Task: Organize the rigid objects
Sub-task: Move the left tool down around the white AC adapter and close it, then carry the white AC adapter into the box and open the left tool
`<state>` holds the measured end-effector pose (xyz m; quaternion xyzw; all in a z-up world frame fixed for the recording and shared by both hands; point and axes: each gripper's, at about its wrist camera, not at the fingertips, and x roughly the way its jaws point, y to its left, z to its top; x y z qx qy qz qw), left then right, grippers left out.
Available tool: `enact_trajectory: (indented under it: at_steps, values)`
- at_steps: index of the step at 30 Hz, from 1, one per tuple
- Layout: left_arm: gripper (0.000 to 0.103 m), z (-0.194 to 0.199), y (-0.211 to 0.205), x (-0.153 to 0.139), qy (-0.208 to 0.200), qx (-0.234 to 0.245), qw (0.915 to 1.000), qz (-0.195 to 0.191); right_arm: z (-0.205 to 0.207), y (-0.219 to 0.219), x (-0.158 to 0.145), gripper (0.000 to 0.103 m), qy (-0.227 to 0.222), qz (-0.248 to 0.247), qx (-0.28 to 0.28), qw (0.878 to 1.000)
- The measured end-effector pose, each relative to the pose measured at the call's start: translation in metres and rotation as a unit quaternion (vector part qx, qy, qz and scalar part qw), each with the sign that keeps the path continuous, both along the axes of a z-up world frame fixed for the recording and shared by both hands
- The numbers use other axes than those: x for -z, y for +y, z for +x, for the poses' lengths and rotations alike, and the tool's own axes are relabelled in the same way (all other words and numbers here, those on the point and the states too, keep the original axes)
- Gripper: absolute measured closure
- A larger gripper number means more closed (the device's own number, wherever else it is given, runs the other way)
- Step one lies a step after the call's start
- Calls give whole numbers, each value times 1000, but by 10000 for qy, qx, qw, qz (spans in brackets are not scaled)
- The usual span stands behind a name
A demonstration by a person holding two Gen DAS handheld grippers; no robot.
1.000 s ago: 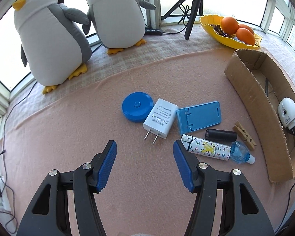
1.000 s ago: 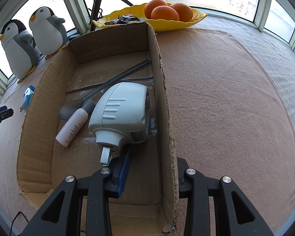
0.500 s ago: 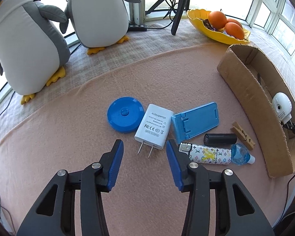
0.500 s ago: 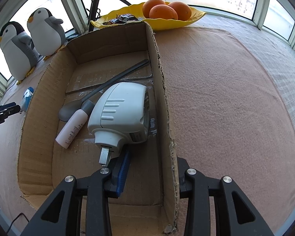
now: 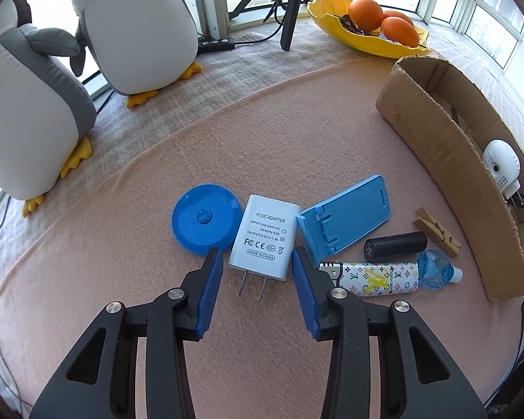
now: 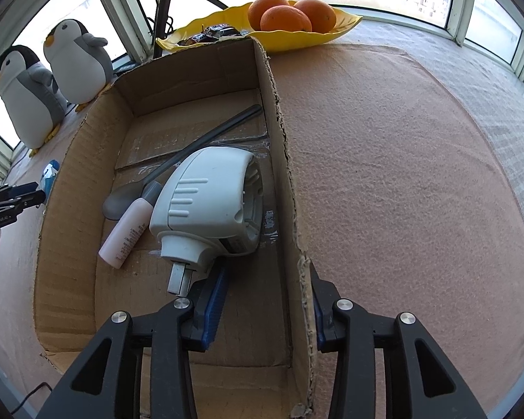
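Note:
A white AC adapter [image 5: 262, 237] lies on the pink mat, prongs toward me, and my left gripper [image 5: 255, 258] has come down over its near end. The jaws are closing, one pad on each side, with thin gaps still showing. Beside the adapter lie a blue round disc [image 5: 206, 218], a blue phone stand [image 5: 345, 220], a black cylinder [image 5: 394, 244], a patterned tube [image 5: 377, 277] and a clothespin [image 5: 436, 232]. My right gripper [image 6: 267, 279] straddles the right wall of the cardboard box [image 6: 73, 209], open and holding nothing. In the box lie a white device [image 6: 209, 195], a pink bottle [image 6: 125, 230] and a grey spoon [image 6: 199, 146].
Two plush penguins [image 5: 136, 28] stand at the back left by the window. A yellow dish with oranges [image 5: 377, 35] and a black tripod [image 5: 293, 7] stand behind the box. Cables run along the mat's left edge and the back.
My left gripper has moved down and forward onto the adapter, and its jaws have narrowed around it. The right gripper and the things in the box have stayed put.

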<state>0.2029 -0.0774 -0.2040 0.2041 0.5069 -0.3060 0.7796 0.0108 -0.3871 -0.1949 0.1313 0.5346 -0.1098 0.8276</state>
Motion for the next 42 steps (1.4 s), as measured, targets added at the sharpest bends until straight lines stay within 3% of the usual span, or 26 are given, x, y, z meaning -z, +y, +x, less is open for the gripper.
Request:
enact_trajectory:
  at_steps: [18, 30, 42]
  values:
    - [66, -1, -27, 14, -93, 70, 9998, 175, 4, 0, 0, 66, 39, -4, -51, 10000]
    - [69, -1, -25, 17, -39, -253, 9997, -54, 3, -1, 1, 66, 36, -18, -65, 10000]
    - [69, -19, 7, 10, -14, -878, 9952, -430, 4, 0, 1, 66, 36, -85, -103, 9999]
